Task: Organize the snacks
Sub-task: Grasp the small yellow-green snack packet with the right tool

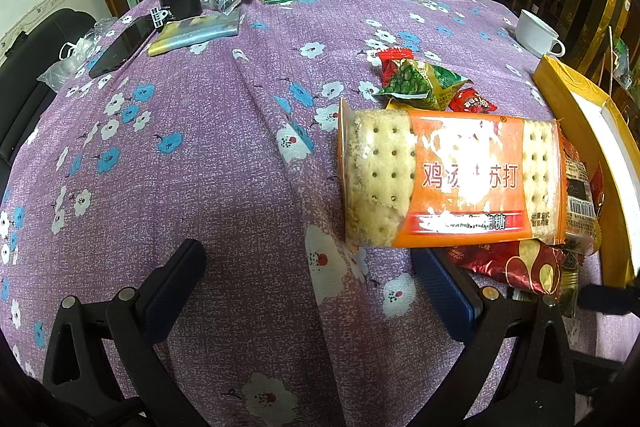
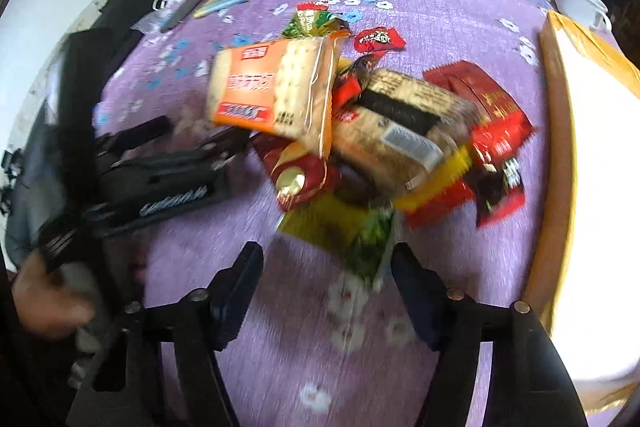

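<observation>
A: Where do we stand with the snacks?

B: Barely started, we judge. The snack pile [image 2: 400,139] sits heaped on the purple floral tablecloth [image 1: 200,147], just beside the yellow box [image 2: 556,131] at the table's right edge. What we can see of the box's white inside holds no packet.

A: And our grippers?

B: Our left gripper [image 1: 316,287] hangs over bare cloth with its jaws spread wide and nothing between them. The orange cracker pack [image 1: 448,179] lies tilted on top of the pile, right beside that gripper's right-hand finger; whether they touch we cannot tell.

A: The right one?

B: Our right gripper [image 2: 324,291] has its jaws partly open, and a green wrapper [image 2: 372,247] at the pile's near edge lies between the fingertips. That view is blurred, so we cannot tell whether the pads press on it.

A: So what is left?

B: Nearly all of it, in our judgement. We count at least 2 red packets, a brown biscuit pack [image 2: 408,123] and more green ones to sort. 1 small red packet [image 2: 378,39] lies apart, farther up the table.
</observation>
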`<act>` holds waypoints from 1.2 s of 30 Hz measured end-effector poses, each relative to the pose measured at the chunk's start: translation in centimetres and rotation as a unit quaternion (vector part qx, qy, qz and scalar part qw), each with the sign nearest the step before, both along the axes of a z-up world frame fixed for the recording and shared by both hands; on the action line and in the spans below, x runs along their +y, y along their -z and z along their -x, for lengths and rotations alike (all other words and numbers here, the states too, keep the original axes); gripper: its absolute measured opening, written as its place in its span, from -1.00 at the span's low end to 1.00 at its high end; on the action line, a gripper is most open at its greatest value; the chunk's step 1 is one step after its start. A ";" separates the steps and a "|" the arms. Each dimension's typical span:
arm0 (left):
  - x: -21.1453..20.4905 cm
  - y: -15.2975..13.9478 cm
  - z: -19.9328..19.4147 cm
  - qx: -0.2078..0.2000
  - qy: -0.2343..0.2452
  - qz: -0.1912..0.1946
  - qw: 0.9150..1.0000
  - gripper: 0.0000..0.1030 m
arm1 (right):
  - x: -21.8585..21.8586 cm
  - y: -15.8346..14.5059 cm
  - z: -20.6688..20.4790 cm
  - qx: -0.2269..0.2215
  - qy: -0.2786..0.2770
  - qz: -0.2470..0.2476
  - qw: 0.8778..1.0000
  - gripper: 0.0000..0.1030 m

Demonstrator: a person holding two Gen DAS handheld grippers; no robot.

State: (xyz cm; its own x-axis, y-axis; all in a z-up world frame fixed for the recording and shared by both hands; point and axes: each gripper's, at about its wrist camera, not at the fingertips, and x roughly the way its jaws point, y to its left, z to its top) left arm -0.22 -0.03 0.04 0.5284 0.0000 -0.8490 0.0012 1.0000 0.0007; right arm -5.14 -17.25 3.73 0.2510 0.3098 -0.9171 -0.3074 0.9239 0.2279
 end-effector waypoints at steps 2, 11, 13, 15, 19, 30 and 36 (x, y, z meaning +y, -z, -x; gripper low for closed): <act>0.0 0.0 0.0 0.000 0.000 0.000 1.000 1.00 | -0.6 -0.7 0.6 -0.007 0.000 -0.006 1.000 0.06; 1.9 -1.4 1.2 0.043 0.026 0.019 0.999 0.89 | -1.0 -2.9 0.8 -0.049 -0.049 -0.017 0.997 -0.10; 2.8 -2.4 2.3 0.042 0.018 0.021 0.999 0.89 | -0.3 -2.8 -0.2 -0.058 -0.075 -0.010 0.995 -0.10; 3.7 -3.2 3.3 0.039 0.006 0.026 0.999 0.89 | 0.4 -2.2 -1.5 -0.046 -0.101 -0.013 0.994 -0.12; 5.3 -4.7 5.5 0.035 -0.016 0.042 0.998 0.89 | 1.5 -0.9 -3.2 -0.047 -0.137 -0.005 0.990 -0.14; 5.7 -8.2 6.5 0.009 0.010 0.064 0.998 0.88 | 1.4 0.2 0.1 -0.031 -0.170 0.008 0.985 -0.47; 2.6 -9.3 1.9 0.011 0.107 0.076 0.991 0.88 | 0.1 -0.6 2.4 -0.014 -0.134 -0.008 0.991 -0.72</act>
State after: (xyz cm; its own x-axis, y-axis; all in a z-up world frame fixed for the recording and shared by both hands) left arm -2.16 2.61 9.35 0.4838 -0.2398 -0.8417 0.2124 0.9651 -0.1529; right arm -7.57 -17.12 4.31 0.1825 0.3827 -0.9057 -0.5469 0.8050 0.2300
